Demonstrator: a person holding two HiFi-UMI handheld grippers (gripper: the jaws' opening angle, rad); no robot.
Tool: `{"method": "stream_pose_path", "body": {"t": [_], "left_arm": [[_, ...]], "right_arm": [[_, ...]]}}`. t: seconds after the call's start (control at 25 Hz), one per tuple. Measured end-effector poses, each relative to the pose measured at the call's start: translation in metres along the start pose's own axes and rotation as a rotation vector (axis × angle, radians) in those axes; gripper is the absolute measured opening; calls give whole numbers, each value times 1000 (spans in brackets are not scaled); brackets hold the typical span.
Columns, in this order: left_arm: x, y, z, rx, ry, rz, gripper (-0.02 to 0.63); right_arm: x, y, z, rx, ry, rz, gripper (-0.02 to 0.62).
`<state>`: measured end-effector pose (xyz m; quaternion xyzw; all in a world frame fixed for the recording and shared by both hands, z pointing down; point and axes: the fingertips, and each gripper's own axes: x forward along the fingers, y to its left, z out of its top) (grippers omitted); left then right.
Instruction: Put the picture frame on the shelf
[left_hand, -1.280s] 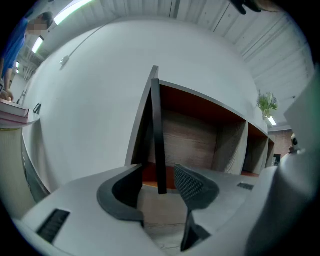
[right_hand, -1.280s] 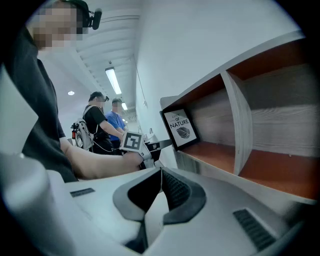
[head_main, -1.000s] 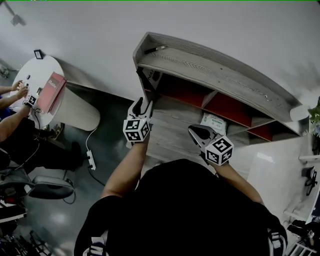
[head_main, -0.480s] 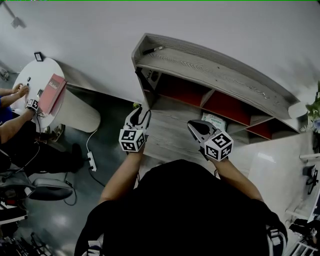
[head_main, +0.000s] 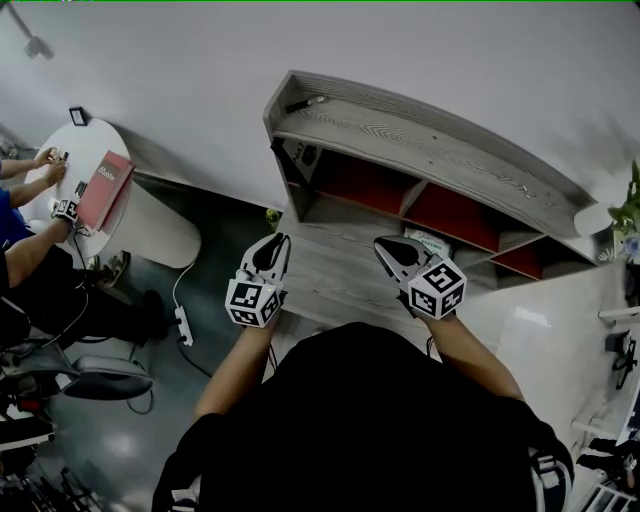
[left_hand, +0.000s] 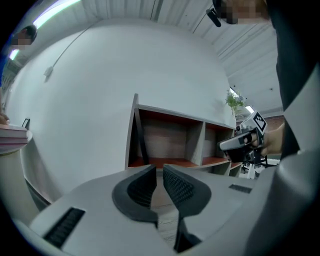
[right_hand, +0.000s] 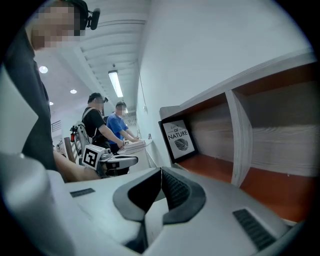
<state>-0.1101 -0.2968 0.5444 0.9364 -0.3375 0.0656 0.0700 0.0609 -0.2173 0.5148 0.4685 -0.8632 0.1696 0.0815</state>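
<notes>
Status at shelf (head_main: 420, 140): found picture frame (head_main: 299, 157) standing in the shelf's left-end upper compartment, on the red-orange floor of that compartment, tilted slightly back and close to the shelf's left wall. Confirmed from the right gripper view: black border, white face, the word "NATURE" above a leaf drawing (right_hand: 179, 139). Seen nearly edge-on in the left gripper view, as a dark slanted strip against the same wall (left_hand: 142, 142). Found left claw (head_main: 279, 239) out in front of the shelf's left end, clear of the boards and apart from the frame. Noted its jaws just closing, now only a narrow slit apart (left_hand: 159, 172), with nothing between the pads. Found right claw (head_main: 386, 249) in front of the shelf's middle, over the lower grey board, pointing toward the open compartments. Noted its jaws brought together at the tips (right_hand: 161, 172), gripping nothing. Logged a white box (head_main: 428, 243) on the lower board of the shelf, just beyond the right claw. Logged a round white counter (head_main: 150, 225) well left of the shelf, carrying a red book (head_main: 104, 186), with other persons seated at it.
</notes>
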Motion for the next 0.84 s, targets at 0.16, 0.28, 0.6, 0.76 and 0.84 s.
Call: {"method": "stream_pose_path", "body": {"t": [0.16,0.28,0.6,0.76,0.84], "left_arm": [[-7,-8,5,1,-6,-34,48],[-15,-15,11,1,-15,-47,41],[-33,-24,18,17,-13,-92,38],[-41,-27,19,8,-8,-108,38],[-45,-28,21,6,-10,-112,38]], "right_arm": [[3,-2,6,3,-14,-6,15],[4,-3,11,2,-26,-7,15],[9,-6,18,8,-42,-16,15],[10,-5,20,11,-47,-17,15],[10,-5,22,11,-53,-17,15]]}}
